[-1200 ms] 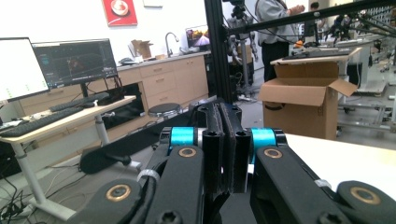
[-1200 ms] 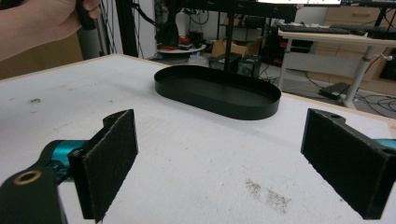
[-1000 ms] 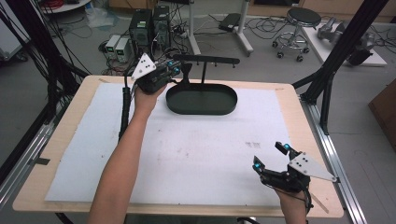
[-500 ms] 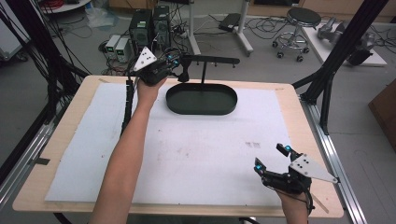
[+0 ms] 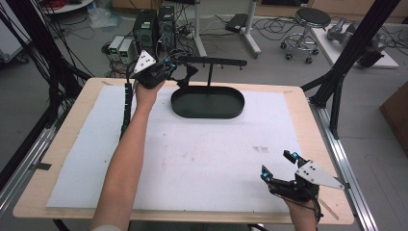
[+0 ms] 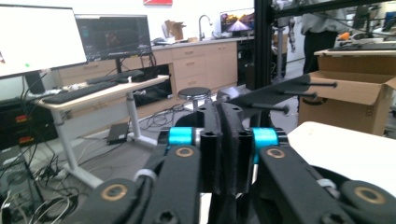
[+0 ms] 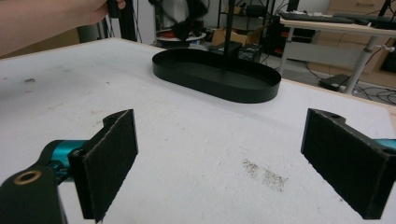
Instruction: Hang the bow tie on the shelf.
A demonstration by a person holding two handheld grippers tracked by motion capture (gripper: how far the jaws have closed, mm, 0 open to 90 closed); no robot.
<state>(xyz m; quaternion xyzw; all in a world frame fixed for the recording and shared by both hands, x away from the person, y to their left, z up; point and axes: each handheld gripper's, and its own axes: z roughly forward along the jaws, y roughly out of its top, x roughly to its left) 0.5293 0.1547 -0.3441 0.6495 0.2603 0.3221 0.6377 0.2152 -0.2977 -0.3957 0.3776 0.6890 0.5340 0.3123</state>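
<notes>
Left arm [image 5: 126,154] reaches up the counter [image 5: 62,139] from the bottom edge w/ the left claw [image 5: 175,67] raised at the far left end of the rack. In the left claw view the jaws are pressed together, pads [image 6: 211,154] touching, nothing visible between them; the rack's bar w/ small pegs [image 6: 285,93] runs off just beyond the tips, to the right. Can't tell if the tips touch the bar.

Center: black oval tray [image 5: 208,111] sits at the far-middle of the white mat [image 5: 192,159], w/ a thin post rising from it to a horizontal bar [image 5: 216,61] — a T-shaped rack. A dark object [image 5: 185,77] hangs under the bar's left part, just beside the left claw; too blurred to say what it is. Tray looks empty in the right claw view [image 7: 219,77].

Faint dark speck marks [image 5: 260,149] on the mat right of center.

Right: right claw [image 5: 276,166] rests low at the near right corner of the counter, well apart from the tray. Its jaws are spread wide, pads [image 7: 109,158] far apart, holding nothing; bare mat between them.
</notes>
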